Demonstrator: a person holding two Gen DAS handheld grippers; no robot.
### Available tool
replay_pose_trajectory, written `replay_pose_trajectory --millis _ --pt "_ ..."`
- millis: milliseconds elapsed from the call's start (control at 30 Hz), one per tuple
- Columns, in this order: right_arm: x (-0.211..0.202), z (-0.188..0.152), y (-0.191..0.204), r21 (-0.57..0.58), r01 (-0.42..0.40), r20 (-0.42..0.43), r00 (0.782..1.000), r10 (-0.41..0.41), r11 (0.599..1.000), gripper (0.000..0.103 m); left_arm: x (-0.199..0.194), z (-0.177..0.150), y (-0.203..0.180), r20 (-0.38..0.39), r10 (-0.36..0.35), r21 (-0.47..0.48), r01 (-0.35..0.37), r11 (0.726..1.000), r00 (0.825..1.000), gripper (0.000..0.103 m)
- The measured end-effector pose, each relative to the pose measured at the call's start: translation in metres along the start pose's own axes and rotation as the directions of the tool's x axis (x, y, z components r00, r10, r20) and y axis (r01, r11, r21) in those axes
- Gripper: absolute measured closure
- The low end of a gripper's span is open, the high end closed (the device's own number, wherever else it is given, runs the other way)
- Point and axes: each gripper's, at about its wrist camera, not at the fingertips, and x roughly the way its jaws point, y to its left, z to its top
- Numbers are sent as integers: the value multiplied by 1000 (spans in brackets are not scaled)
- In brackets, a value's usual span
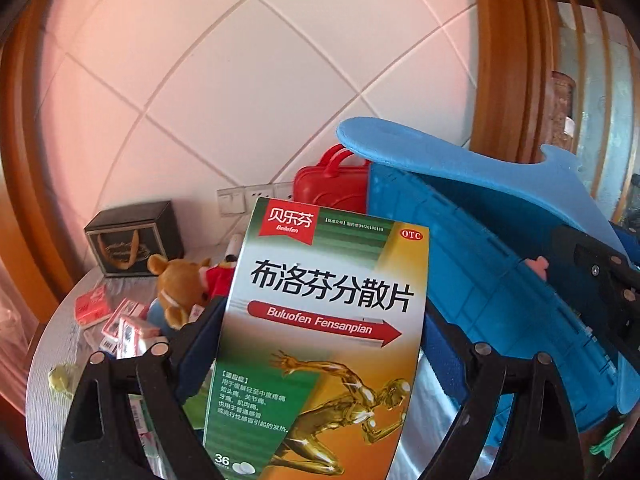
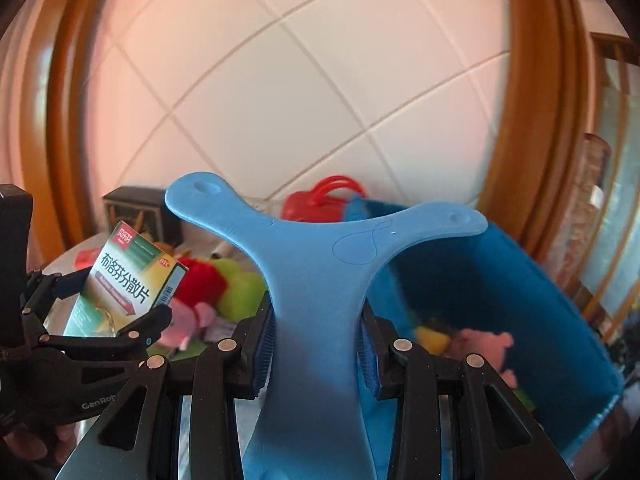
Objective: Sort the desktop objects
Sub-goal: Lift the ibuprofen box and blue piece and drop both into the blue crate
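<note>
My left gripper is shut on a green and orange medicine box, held upright above the table; it also shows in the right wrist view. My right gripper is shut on a blue foam Y-shaped piece, held over the near edge of the blue storage bin. The foam piece and the bin also show in the left wrist view. Plush toys lie inside the bin.
A red case stands behind the bin. A black box, a brown plush bear and small red and white packs lie on the round table. More plush toys sit left of the bin.
</note>
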Motion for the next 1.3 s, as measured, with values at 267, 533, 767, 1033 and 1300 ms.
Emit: replay_pose_trajectory --millis 267,533,767,1033,1300 --pt "-11 -5 -98 103 157 -17 988 -156 982 67 13 42 -101 42 -134 90 130 987 990 12" --pt "-5 -9 -176 151 250 -45 968 -246 956 67 27 65 -183 57 -219 175 207 963 974 12" --pt "11 -26 -216 167 266 -98 963 -253 949 67 44 80 -226 39 -243 203 231 952 969 12" --pt "24 -33 -230 169 261 -121 962 -243 950 65 63 85 -238 -7 -234 189 231 954 972 11" --pt "25 -39 -242 189 302 -134 951 -280 934 4 65 79 -225 -29 -194 168 196 966 981 6"
